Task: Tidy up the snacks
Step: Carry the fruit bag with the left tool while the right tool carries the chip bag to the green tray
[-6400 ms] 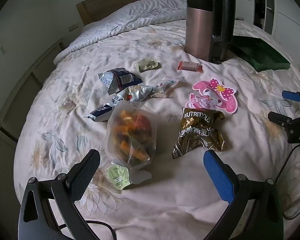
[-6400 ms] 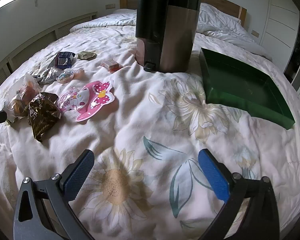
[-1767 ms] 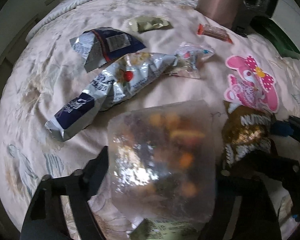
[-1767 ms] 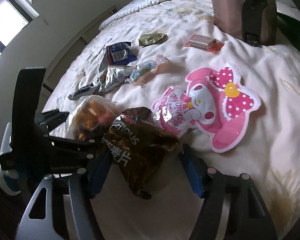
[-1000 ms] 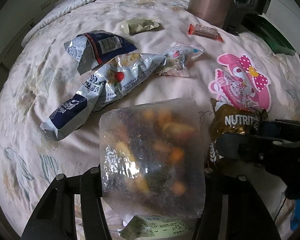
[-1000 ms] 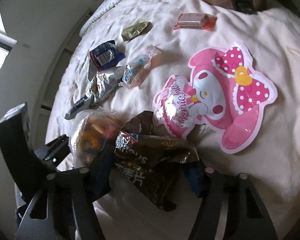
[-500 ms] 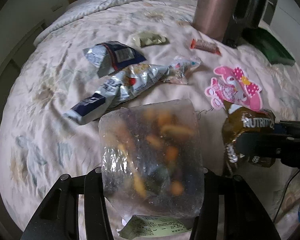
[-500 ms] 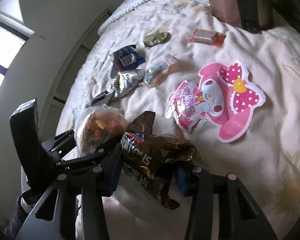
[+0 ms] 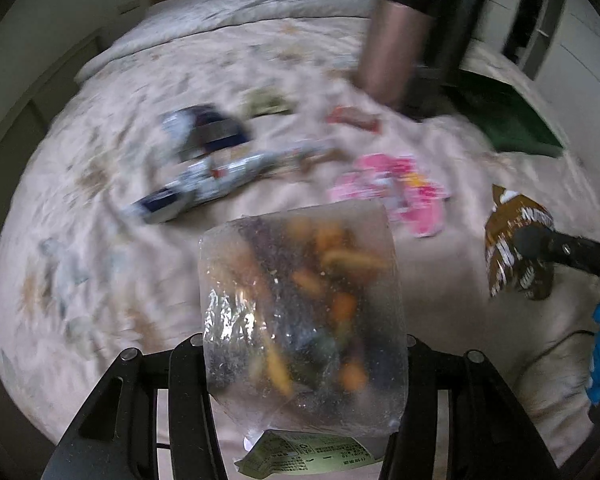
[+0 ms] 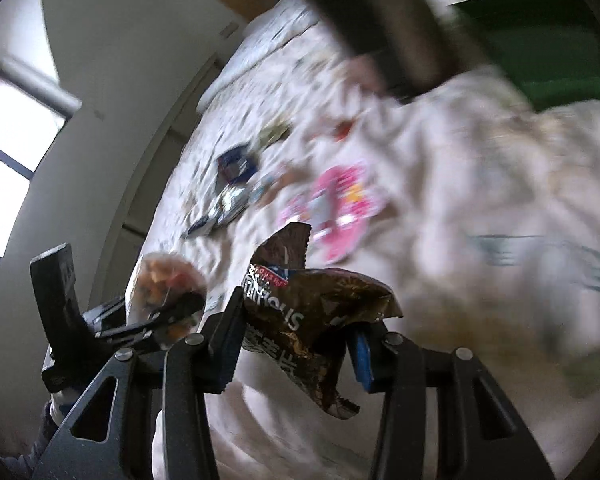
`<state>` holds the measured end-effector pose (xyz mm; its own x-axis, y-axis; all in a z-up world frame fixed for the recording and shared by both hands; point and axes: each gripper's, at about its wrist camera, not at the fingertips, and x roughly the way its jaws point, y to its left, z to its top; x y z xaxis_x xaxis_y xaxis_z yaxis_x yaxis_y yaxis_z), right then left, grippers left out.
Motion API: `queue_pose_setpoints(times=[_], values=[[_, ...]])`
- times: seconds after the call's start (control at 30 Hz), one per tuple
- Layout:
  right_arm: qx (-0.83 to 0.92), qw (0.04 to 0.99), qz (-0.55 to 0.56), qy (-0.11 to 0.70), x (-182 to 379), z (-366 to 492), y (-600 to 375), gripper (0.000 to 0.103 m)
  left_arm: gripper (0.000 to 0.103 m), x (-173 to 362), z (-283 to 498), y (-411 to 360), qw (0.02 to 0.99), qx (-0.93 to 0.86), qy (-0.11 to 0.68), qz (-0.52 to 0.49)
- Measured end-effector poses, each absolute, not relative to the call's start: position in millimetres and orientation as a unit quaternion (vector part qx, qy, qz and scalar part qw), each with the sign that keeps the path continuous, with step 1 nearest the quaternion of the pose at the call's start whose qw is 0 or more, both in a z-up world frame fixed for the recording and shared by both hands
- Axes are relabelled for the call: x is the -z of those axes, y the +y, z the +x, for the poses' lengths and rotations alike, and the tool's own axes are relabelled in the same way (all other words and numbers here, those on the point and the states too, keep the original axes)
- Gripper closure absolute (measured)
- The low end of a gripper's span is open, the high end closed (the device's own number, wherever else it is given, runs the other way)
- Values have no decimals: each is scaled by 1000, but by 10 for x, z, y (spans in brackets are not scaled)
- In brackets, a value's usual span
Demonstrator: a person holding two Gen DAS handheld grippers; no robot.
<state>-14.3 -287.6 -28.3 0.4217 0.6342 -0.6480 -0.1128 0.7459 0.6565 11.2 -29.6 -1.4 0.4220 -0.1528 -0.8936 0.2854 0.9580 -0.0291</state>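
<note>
Holding clear snack bag (image 9: 300, 304) in left gripper (image 9: 300, 356), frame centre: soft, slippery, gripped low. Right gripper (image 10: 296, 340) clamps crinkly brown pouch (image 10: 312, 320): light.

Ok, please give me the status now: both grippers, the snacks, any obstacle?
Left gripper shut on clear snack bag. Right gripper shut on brown snack bag. Green tray ahead, tall flask standing beside it.

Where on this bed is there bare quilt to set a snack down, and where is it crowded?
Bare floral quilt lies left of the clear plastic bag of mixed snacks, and between that bag and the brown foil packet. Crowded: the silver-blue wrappers, pink cartoon-shaped pouch and tall copper-coloured flask.
</note>
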Motion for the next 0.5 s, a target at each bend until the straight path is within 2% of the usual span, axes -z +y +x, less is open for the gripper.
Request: queue_pose_setpoints(times=[0.23, 0.5], values=[[-144, 836, 300, 436, 102, -195, -4155, 74, 59, -145, 257, -1478, 823, 206, 522, 83], [-60, 880, 267, 388, -176, 206, -5313, 74, 59, -305, 786, -2849, 811, 275, 512, 68]])
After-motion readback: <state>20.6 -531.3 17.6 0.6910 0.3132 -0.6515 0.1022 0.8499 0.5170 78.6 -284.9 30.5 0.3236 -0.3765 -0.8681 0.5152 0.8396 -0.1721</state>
